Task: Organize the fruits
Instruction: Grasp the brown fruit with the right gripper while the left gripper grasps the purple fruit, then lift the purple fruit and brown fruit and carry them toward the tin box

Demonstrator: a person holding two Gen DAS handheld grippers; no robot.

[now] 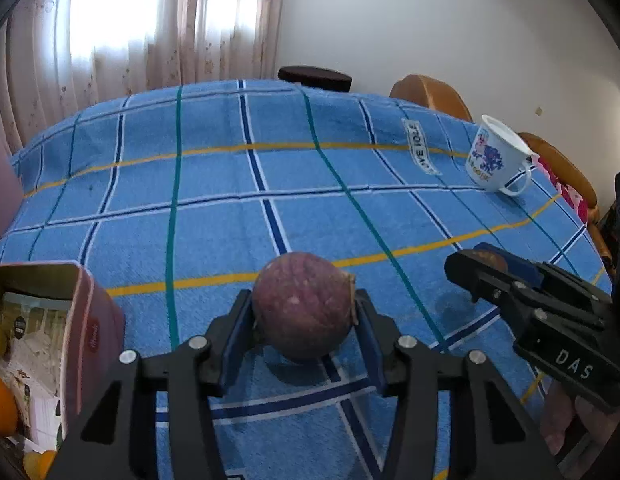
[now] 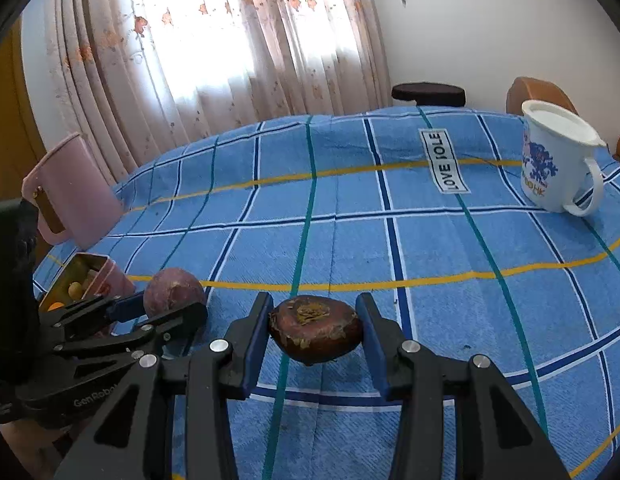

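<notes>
A purple fruit [image 1: 303,306] is clamped in the left gripper [image 1: 303,320], a brown fruit [image 2: 316,328] in the right gripper [image 2: 316,338]; both are carried above the desk [image 1: 269,184]. Next, delivery to the tin [image 1: 75,320] at 9 o'clock is called for.

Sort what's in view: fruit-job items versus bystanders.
Job: purple fruit in left gripper; brown fruit in right gripper; pink box holding oranges.
Bystanders: mug, pink jug, chairs, stool.
</notes>
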